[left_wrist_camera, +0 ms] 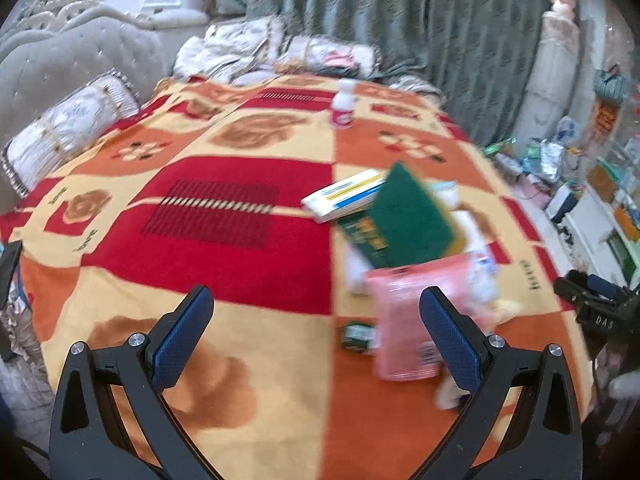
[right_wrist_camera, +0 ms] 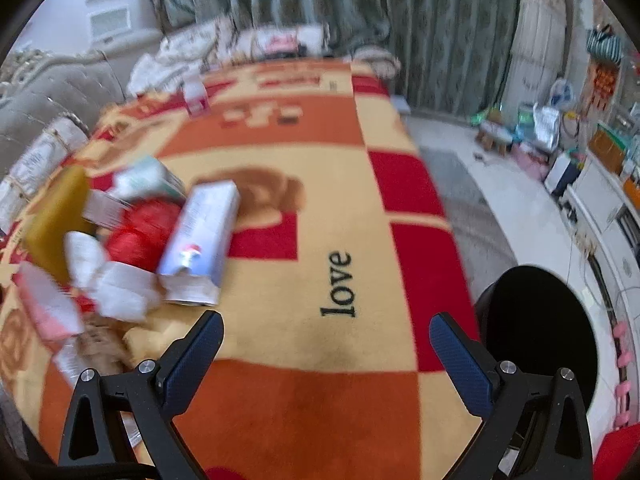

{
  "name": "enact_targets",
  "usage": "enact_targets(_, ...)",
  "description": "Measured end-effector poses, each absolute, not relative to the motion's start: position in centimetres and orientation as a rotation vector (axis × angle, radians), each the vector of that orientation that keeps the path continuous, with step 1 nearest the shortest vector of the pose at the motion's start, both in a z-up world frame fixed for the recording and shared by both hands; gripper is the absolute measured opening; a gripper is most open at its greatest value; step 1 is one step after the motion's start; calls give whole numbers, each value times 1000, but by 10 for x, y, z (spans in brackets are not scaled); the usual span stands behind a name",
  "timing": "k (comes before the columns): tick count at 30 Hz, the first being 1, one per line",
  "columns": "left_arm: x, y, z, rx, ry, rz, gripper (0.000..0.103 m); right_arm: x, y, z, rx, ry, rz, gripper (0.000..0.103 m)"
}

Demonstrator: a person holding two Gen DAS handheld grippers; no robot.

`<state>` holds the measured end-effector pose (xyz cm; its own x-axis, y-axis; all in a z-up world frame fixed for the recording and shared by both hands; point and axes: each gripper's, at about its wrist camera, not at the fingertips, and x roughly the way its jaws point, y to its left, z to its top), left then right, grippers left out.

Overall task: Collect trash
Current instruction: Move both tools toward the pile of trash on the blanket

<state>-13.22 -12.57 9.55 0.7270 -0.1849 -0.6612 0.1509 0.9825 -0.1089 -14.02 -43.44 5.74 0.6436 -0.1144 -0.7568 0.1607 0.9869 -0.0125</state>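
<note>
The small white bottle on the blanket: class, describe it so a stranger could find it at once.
Start from the large patterned blanket covering the bed. Look to its far end, near the green curtain, well beyond the heap of trash. There stands a small white bottle with a pink label, upright and alone, unlike the boxes lying piled together.

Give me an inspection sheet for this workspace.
Surface: patterned blanket on a bed.
Job's things: trash pile: green packet, pink packet, white-and-blue carton, crumpled tissue; black bin beside the bed.
Clutter: small white bottle standing apart near the pillows.
Grippers: left hand-held gripper and right hand-held gripper both open, empty.
Cables: nothing seen on the bed.
Surroundings: green curtain, cluttered floor.
</note>
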Motion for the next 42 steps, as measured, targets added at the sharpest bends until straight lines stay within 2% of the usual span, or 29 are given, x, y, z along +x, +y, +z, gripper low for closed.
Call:
enact_targets(7,-149,-155,124,-35,657,-239,102,-175,-411,113,53,703,-130,103)
enact_targets(13,-156,-169,136,-44,622,-257,102,-191,-394,136,15,622,-113,103)
enact_targets(42,-157,-170,153,-46,563,-213,102,-198,-384,161,29,557,-97,103)
